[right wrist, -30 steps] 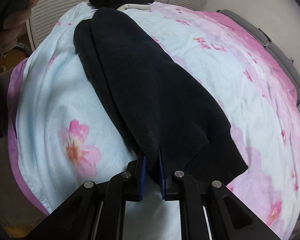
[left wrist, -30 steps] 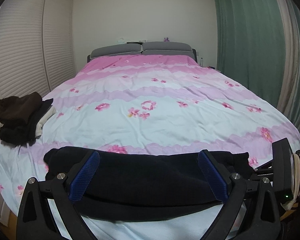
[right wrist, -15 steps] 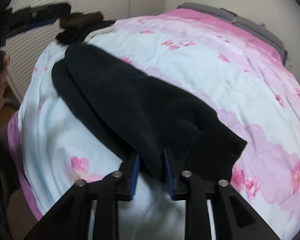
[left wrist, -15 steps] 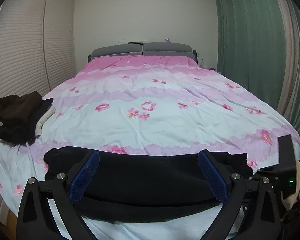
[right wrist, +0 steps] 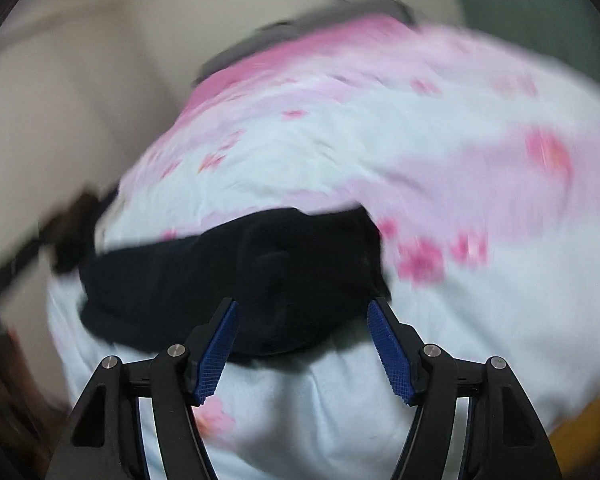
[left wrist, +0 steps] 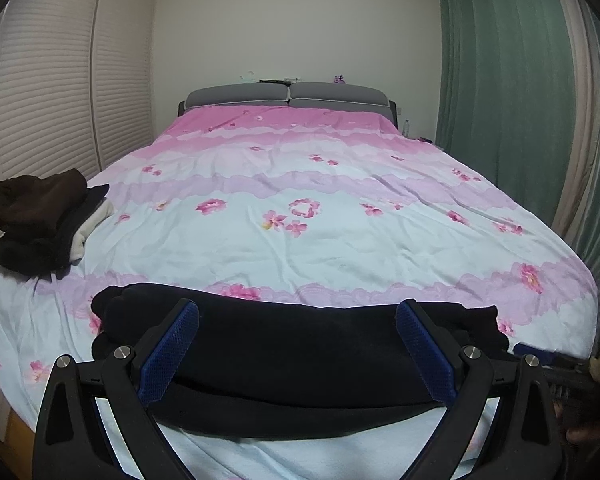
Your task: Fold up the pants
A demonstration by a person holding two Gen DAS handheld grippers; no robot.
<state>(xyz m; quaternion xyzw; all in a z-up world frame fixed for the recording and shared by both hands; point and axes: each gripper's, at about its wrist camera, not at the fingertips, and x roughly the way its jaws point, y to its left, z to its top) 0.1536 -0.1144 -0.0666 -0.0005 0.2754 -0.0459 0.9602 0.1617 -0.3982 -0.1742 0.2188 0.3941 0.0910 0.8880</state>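
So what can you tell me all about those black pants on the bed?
The black fleecy-looking pants lie folded lengthwise in a long band across the near end of the pink and pale blue flowered bedcover, one layer on another. They look soft, thick and plain. Both grippers' blue pads stand apart from them, the right gripper opening; nothing grips them.

We're in a home bedroom: a wide bed [left wrist: 300, 216] fills the room under a pink floral duvet, grey padded headboard [left wrist: 288, 94] at twelve o'clock, louvred wardrobe doors [left wrist: 60, 100] at nine, green curtains [left wrist: 508, 80] at three, folded clothes [left wrist: 40, 220] stacked at the bed's nine o'clock edge.
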